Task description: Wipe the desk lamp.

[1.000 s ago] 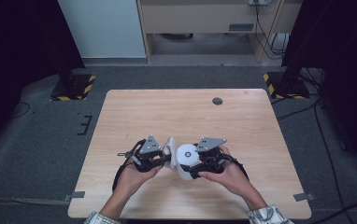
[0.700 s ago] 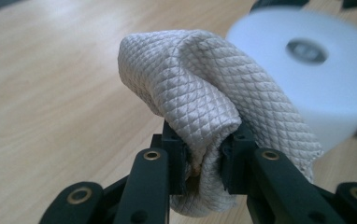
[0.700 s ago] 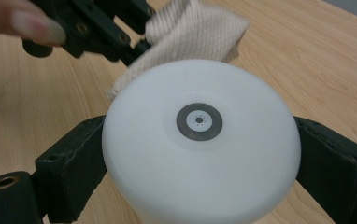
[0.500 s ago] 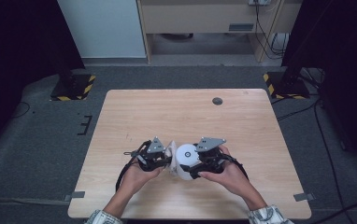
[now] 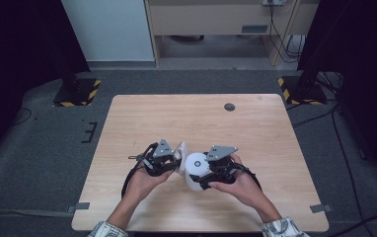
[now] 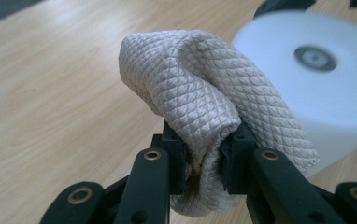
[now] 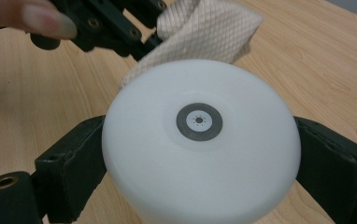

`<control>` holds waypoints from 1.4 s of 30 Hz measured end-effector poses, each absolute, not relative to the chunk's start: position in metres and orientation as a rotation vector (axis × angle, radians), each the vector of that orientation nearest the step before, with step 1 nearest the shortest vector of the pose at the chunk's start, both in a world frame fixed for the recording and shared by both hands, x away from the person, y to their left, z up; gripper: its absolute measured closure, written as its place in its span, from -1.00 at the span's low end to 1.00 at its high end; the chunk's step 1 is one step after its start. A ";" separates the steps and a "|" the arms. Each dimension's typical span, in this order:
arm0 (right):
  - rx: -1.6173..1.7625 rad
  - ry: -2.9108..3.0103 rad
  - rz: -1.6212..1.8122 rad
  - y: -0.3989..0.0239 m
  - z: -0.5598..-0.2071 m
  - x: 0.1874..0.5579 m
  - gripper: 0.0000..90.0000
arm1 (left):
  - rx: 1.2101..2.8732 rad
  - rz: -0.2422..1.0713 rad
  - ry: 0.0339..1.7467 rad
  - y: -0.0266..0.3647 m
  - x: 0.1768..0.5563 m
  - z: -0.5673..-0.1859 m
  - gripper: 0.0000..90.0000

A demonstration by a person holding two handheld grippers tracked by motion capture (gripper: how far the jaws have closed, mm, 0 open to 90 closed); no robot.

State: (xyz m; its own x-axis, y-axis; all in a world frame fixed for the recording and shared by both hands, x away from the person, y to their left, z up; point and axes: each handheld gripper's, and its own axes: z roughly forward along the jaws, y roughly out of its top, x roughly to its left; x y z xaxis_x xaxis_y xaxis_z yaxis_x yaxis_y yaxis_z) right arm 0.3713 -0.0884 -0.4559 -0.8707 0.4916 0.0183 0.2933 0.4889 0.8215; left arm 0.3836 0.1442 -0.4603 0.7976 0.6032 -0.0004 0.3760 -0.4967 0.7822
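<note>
L. tool clenched on folded cloth; r. tool grips white cup, cloth apparently touching it, above table.

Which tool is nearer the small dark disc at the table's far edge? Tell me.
Right. The right tool, clamped on the white round object, sits nearer the dark disc, almost straight below it in the high view. The left tool, pinching the folded cloth, lies farther left.

both grippers are black with brass-ringed pivots, grey triangle plates on top, black cables trailing, plaid sleeve cuffs.
</note>
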 end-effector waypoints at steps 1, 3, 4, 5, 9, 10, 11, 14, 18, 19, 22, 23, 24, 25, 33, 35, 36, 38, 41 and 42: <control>0.674 2.515 1.324 -0.088 -0.456 0.371 -0.79 | 2.161 0.338 0.723 0.144 0.384 -0.464 0.65; 0.673 2.516 1.324 -0.088 -0.456 0.371 -0.79 | 2.184 0.327 0.726 0.143 0.385 -0.471 0.65; 0.673 2.516 1.324 -0.088 -0.456 0.371 -0.79 | 2.192 0.323 0.729 0.143 0.385 -0.474 0.65; 0.674 2.516 1.324 -0.088 -0.456 0.371 -0.79 | 2.196 0.322 0.730 0.143 0.385 -0.475 0.65; 0.690 2.492 1.326 -0.086 -0.456 0.371 -0.81 | 2.193 0.320 0.732 0.144 0.386 -0.476 0.65; 0.693 2.485 1.333 -0.086 -0.456 0.371 -0.83 | 2.193 0.321 0.730 0.144 0.386 -0.476 0.65; 0.694 2.485 1.337 -0.086 -0.456 0.370 -0.87 | 2.193 0.321 0.730 0.144 0.385 -0.476 0.65; 0.699 2.481 1.323 -0.086 -0.455 0.368 -0.89 | 2.187 0.319 0.731 0.145 0.385 -0.475 0.65; 0.705 2.478 1.295 -0.089 -0.459 0.366 -0.81 | 2.162 0.322 0.728 0.146 0.384 -0.471 0.65; 0.705 2.478 1.295 -0.089 -0.459 0.366 -0.81 | 2.158 0.322 0.727 0.146 0.384 -0.470 0.65; 0.701 2.480 1.292 -0.088 -0.459 0.366 -0.80 | 2.123 0.320 0.722 0.147 0.384 -0.461 0.65; 0.707 2.484 1.291 -0.088 -0.459 0.366 -0.80 | 2.117 0.321 0.720 0.147 0.384 -0.459 0.65; 0.700 2.484 1.297 -0.090 -0.459 0.367 -0.79 | 2.118 0.329 0.709 0.146 0.386 -0.456 0.65; 0.700 2.484 1.297 -0.090 -0.459 0.367 -0.79 | 2.119 0.332 0.704 0.146 0.386 -0.455 0.65; 0.690 2.484 1.309 -0.090 -0.460 0.367 -0.79 | 2.120 0.314 0.672 0.139 0.405 -0.454 0.65; 0.693 2.487 1.310 -0.090 -0.460 0.367 -0.79 | 2.120 0.300 0.680 0.137 0.409 -0.458 0.65; 0.692 2.487 1.311 -0.090 -0.460 0.367 -0.79 | 2.132 0.299 0.682 0.135 0.410 -0.461 0.65; 0.690 2.489 1.311 -0.090 -0.460 0.367 -0.79 | 2.159 0.303 0.683 0.133 0.412 -0.467 0.65; 0.684 2.489 1.310 -0.090 -0.460 0.367 -0.79 | 2.184 0.300 0.693 0.129 0.413 -0.475 0.65; 0.684 2.489 1.310 -0.090 -0.460 0.367 -0.79 | 2.199 0.301 0.692 0.128 0.414 -0.477 0.65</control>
